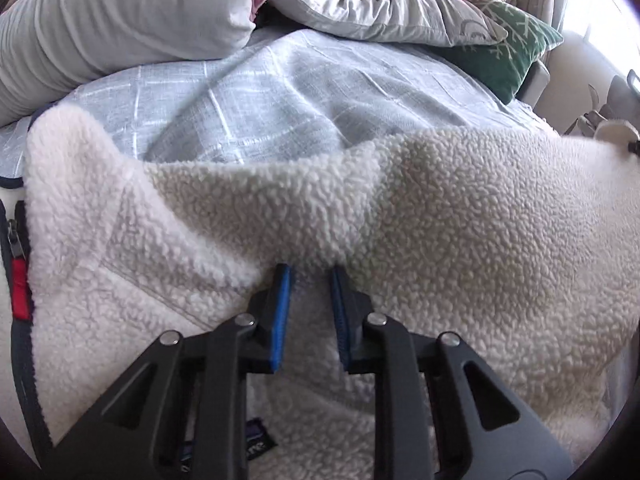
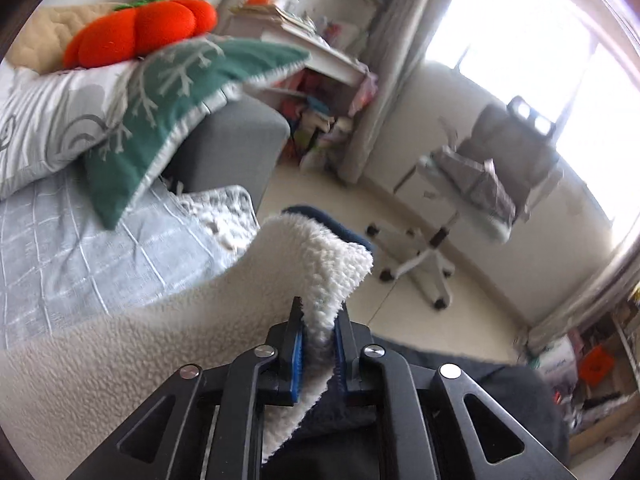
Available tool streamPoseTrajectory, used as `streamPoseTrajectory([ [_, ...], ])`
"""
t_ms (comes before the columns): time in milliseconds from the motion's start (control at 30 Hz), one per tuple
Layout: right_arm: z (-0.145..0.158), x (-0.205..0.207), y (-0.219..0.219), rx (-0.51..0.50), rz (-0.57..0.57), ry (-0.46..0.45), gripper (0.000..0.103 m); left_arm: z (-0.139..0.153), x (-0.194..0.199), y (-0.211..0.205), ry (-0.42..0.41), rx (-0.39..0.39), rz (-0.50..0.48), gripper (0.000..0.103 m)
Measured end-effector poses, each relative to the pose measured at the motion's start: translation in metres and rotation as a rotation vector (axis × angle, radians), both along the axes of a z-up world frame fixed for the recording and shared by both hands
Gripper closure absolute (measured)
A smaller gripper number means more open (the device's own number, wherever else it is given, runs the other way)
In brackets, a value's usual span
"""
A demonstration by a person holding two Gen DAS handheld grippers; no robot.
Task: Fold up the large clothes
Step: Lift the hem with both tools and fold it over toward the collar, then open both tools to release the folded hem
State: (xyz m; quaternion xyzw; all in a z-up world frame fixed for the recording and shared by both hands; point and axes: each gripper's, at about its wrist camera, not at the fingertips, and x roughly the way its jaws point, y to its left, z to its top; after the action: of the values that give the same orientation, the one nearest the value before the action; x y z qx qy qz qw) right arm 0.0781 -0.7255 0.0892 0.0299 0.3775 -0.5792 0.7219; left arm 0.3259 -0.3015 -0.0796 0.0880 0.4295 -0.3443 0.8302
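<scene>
A white sherpa fleece jacket (image 1: 440, 208) with dark zipper trim lies spread over the bed. My left gripper (image 1: 310, 276) is shut on a fold of the fleece, with its blue pads (image 1: 280, 312) pinching the cloth. My right gripper (image 2: 318, 332) is shut on the jacket's edge (image 2: 320, 264), which stands up between the pads and shows a navy lining. The fleece stretches away to the left in the right wrist view. In the left wrist view a red tag (image 1: 19, 288) and a zipper (image 1: 14, 240) show at the far left.
A pale blue checked bedspread (image 1: 260, 100) covers the bed. Grey pillows (image 1: 100, 20), a green snowflake cushion (image 2: 172, 108) and an orange plush (image 2: 140, 32) lie at the far side. A swivel chair (image 2: 472, 200), a desk and shelves stand on the floor beyond the bed.
</scene>
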Motion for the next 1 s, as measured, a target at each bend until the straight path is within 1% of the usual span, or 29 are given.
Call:
streamPoseTrajectory([
  [33,0.001,-0.004,-0.001,0.008,-0.014,-0.013,0.075,0.006,-0.001,0.004,0.003,0.002,-0.002,0.08],
  [67,0.006,-0.009,0.001,0.006,-0.026,-0.023,0.068,0.01,-0.003,0.008,0.004,0.008,-0.008,0.078],
  [100,0.009,-0.014,0.006,-0.002,-0.03,-0.03,0.054,0.015,-0.006,0.014,0.007,0.014,-0.012,0.075],
  [133,0.018,-0.018,0.014,-0.014,-0.015,-0.049,0.039,0.022,-0.01,0.024,0.009,0.021,-0.008,0.064],
  [167,0.024,-0.02,0.02,-0.019,0.008,-0.065,0.033,0.029,-0.016,0.038,0.003,0.028,0.005,0.05],
  [200,0.033,-0.022,0.03,-0.024,0.039,-0.083,0.029,0.036,-0.021,0.052,-0.007,0.037,0.02,0.044],
  [233,0.041,-0.022,0.043,-0.025,0.075,-0.095,0.026,0.042,-0.026,0.068,-0.016,0.051,0.038,0.037],
  [267,0.045,-0.021,0.053,-0.022,0.106,-0.098,0.025,0.047,-0.032,0.089,-0.02,0.068,0.057,0.037],
  [300,0.048,-0.017,0.068,-0.015,0.148,-0.094,0.021,0.051,-0.035,0.11,-0.021,0.099,0.08,0.037],
  [333,0.049,-0.013,0.08,-0.005,0.18,-0.088,0.02,0.054,-0.038,0.124,-0.023,0.12,0.096,0.036],
  [367,0.049,-0.009,0.09,0.009,0.21,-0.085,0.02,0.058,-0.042,0.147,-0.03,0.158,0.126,0.035],
  [400,0.047,-0.005,0.106,0.035,0.256,-0.087,0.02,0.061,-0.045,0.17,-0.036,0.2,0.162,0.034],
  [433,0.045,-0.001,0.121,0.066,0.297,-0.094,0.02,0.063,-0.047,0.187,-0.034,0.227,0.187,0.033],
  [467,0.042,0.003,0.135,0.102,0.334,-0.102,0.02,0.067,-0.049,0.212,-0.027,0.252,0.219,0.032],
  [533,0.034,0.009,0.161,0.169,0.402,-0.114,0.02,0.074,-0.054,0.255,-0.009,0.272,0.276,0.03],
  [600,0.024,0.017,0.193,0.236,0.477,-0.12,0.02,0.079,-0.058,0.301,0.016,0.283,0.327,0.028],
  [633,0.019,0.021,0.208,0.265,0.51,-0.119,0.02,0.081,-0.062,0.332,0.028,0.288,0.366,0.028],
  [733,0.002,0.031,0.251,0.345,0.604,-0.107,0.02,0.086,-0.073,0.4,0.053,0.284,0.462,0.027],
  [800,-0.009,0.036,0.273,0.384,0.649,-0.1,0.02,0.089,-0.08,0.447,0.071,0.277,0.535,0.027],
  [933,-0.026,0.046,0.311,0.426,0.721,-0.077,0.02,0.087,-0.091,0.543,0.111,0.261,0.69,0.027],
  [1000,-0.034,0.051,0.325,0.433,0.749,-0.058,0.02,0.075,-0.092,0.587,0.185,0.256,0.788,0.027],
])
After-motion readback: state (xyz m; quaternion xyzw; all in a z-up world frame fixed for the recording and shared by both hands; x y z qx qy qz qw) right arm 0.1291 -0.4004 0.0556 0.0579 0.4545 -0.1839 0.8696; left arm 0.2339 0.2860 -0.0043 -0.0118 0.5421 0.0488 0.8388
